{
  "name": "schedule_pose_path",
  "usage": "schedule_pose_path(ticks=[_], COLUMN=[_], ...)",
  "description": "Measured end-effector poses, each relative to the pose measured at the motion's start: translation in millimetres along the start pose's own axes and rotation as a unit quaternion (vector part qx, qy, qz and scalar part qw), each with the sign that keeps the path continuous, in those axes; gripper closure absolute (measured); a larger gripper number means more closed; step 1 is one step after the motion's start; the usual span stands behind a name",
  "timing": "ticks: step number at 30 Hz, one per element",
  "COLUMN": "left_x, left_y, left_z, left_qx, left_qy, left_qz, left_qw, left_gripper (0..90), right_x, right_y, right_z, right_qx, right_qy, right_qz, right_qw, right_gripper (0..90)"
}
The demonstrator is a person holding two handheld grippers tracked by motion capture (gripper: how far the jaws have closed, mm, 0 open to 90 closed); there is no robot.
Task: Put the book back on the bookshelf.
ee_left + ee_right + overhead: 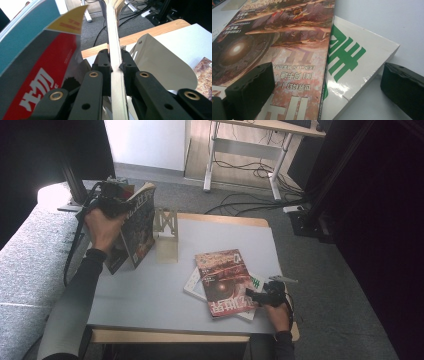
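Observation:
A dark-covered book stands upright at the table's far left, against a beige metal bookend. My left gripper is shut on its top edge; in the left gripper view the jaws clamp the pale page block. Beside it leans a red and teal book. A red-brown book lies flat on a white book with green characters at the front right. My right gripper is open at their near corner: one finger is over the red-brown cover, the other finger is past the white book.
The table has a grey mat with wooden edges. A grey sofa runs along its left side. Behind the table are a white-legged desk and cables on the carpet. The bookend's curved plate rises right of the held book.

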State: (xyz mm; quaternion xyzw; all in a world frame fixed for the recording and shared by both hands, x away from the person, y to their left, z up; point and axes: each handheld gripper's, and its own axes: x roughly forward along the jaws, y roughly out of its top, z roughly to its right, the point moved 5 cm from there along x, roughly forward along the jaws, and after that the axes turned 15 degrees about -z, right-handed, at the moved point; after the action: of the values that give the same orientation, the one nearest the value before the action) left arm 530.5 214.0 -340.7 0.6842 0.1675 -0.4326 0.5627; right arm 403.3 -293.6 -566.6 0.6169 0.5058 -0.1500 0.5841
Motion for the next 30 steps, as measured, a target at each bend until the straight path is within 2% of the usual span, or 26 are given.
schedule_pose_path(ticks=[6, 14, 20, 25, 30], left_x=[-0.5, -11.0, -19.6, -29.0, -38.8], left_y=[-4.2, -3.5, -4.7, -5.2, -6.2], left_z=[-2.4, -1.9, 0.3, 2.0, 5.2], left_qx=[0.002, 0.005, 0.009, 0.006, 0.014], left_qy=[-0.006, -0.012, -0.022, -0.042, -0.045], left_qz=[0.002, 0.024, 0.036, 0.048, 0.053], left_qw=[1.0, 0.9996, 0.999, 0.998, 0.9975], left_gripper=[80.1, 72.1, 62.2, 53.2, 46.9], right_x=[0.0, 0.1, 0.1, 0.1, 0.1], right_y=[0.0, 0.0, 0.1, 0.1, 0.1], right_z=[0.0, 0.1, 0.1, 0.0, 0.0], right_qx=[0.0, -0.001, -0.001, 0.0, 0.0], right_qy=[0.0, -0.001, -0.001, -0.001, -0.001], right_qz=[0.0, 0.001, 0.001, 0.001, 0.001], right_qw=[1.0, 1.0, 1.0, 1.0, 1.0], right_gripper=[0.0, 0.0, 0.0, 0.0, 0.0])
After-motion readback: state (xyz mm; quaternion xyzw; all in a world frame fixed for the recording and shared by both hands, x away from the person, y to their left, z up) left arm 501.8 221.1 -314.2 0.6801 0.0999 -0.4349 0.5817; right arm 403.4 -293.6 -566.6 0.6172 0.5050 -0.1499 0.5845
